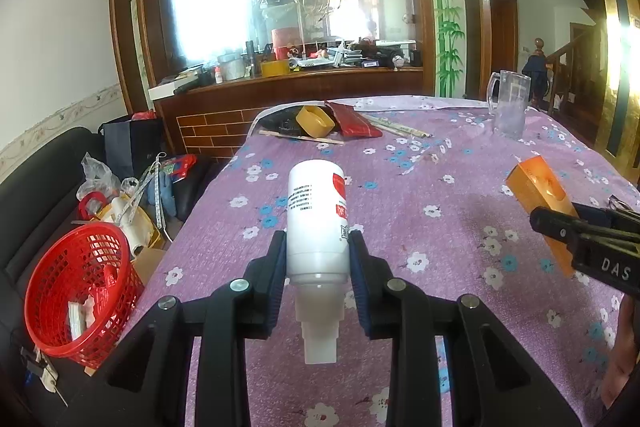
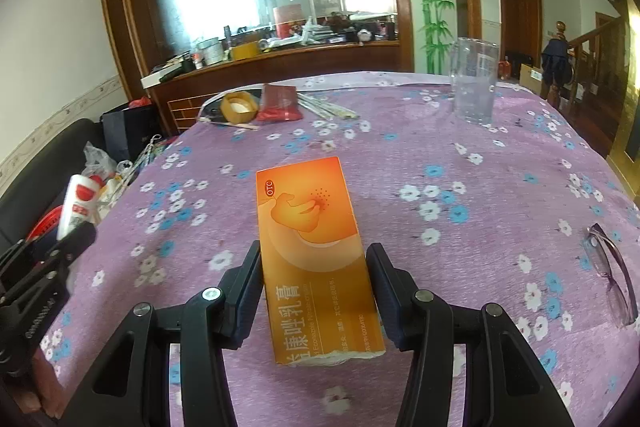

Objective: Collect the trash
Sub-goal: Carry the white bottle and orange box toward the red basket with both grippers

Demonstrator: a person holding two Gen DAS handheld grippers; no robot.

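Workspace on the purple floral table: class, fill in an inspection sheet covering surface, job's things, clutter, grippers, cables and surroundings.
Surface: table under a purple floral cloth.
Job's things: white bottle with red label; orange medicine box; red basket left of the table, some scraps inside.
Clutter: clear mug, glasses, tape roll, red packet, chopsticks.
Grippers: left gripper shut on the bottle; right gripper shut on the box.
Cables: nothing seen.
Surroundings: black sofa with bags, wooden counter, mirror, staircase at right.
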